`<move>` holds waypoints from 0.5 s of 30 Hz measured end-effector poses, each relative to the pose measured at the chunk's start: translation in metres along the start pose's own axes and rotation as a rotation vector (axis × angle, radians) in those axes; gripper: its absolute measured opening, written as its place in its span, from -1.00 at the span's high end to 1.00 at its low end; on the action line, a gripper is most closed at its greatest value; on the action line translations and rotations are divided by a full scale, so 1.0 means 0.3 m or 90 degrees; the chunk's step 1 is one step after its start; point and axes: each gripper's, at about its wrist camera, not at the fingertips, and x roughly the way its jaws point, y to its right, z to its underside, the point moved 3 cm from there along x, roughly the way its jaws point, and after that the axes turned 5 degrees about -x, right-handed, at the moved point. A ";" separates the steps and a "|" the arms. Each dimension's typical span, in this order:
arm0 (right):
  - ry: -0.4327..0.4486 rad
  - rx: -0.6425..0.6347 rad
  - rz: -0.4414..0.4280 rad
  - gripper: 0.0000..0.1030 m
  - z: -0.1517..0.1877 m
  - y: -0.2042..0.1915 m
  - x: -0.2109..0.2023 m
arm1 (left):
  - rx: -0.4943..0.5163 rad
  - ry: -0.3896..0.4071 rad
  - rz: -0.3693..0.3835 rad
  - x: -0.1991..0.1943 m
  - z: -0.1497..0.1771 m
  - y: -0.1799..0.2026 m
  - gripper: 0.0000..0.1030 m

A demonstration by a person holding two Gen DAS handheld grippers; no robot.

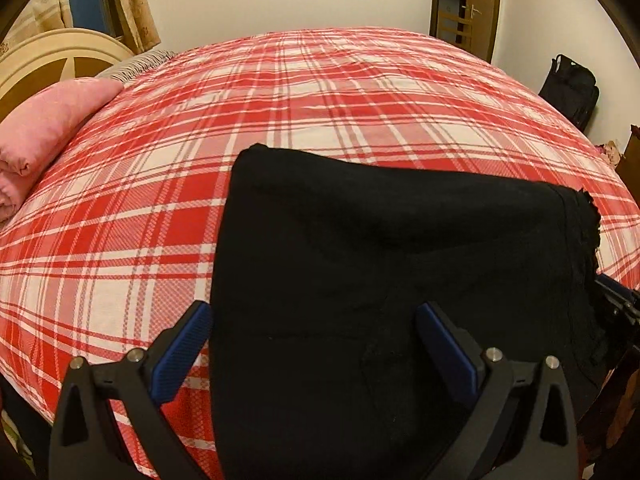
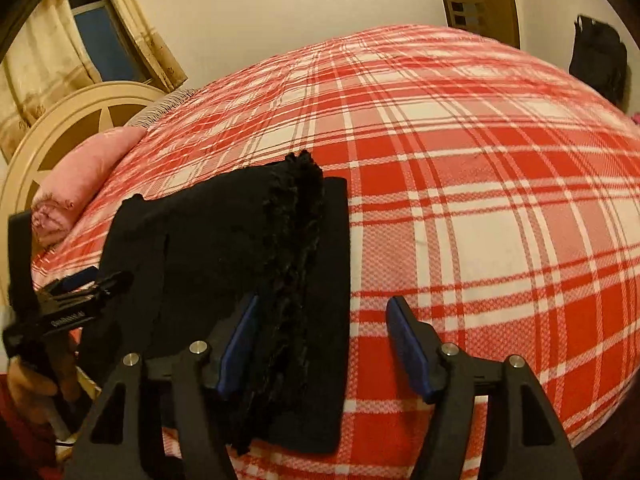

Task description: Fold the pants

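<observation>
The black pants lie folded into a compact rectangle on the red and white plaid bed near its front edge. My left gripper is open, its blue pads straddling the pants' left edge just above the fabric. In the right wrist view the pants show a frayed fringed hem on top. My right gripper is open over the pants' right edge, its left pad at the fringe. The left gripper's body shows at the far left of that view.
The plaid bed cover spreads wide behind and beside the pants. A folded pink blanket lies at the left by a cream headboard. A black bag stands by the far wall near a wooden door.
</observation>
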 end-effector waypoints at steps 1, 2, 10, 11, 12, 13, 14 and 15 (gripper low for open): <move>-0.004 -0.002 -0.001 -0.28 0.003 -0.002 -0.007 | 0.000 0.002 0.000 0.000 0.003 0.001 -1.00; -0.004 -0.007 0.002 -0.28 0.006 -0.005 -0.015 | 0.001 0.004 0.000 0.000 0.005 0.001 -1.00; 0.087 -0.078 0.055 -0.28 -0.059 -0.066 -0.120 | -0.013 0.022 0.004 0.001 0.019 -0.005 -1.00; 0.092 -0.089 0.052 -0.28 -0.061 -0.083 -0.121 | -0.015 0.023 0.003 0.001 0.019 -0.004 -1.00; 0.091 -0.101 0.047 -0.28 -0.058 -0.099 -0.117 | -0.016 0.025 0.001 0.002 0.018 -0.002 -1.00; 0.083 -0.119 0.035 -0.28 -0.048 -0.121 -0.104 | -0.016 0.026 0.000 0.001 0.018 -0.002 -1.00; 0.074 -0.131 0.032 -0.28 -0.037 -0.136 -0.092 | -0.017 0.028 0.001 0.002 0.018 -0.003 -1.00; 0.064 -0.143 0.036 -0.28 -0.025 -0.144 -0.077 | -0.018 0.030 0.002 0.001 0.020 -0.004 -1.00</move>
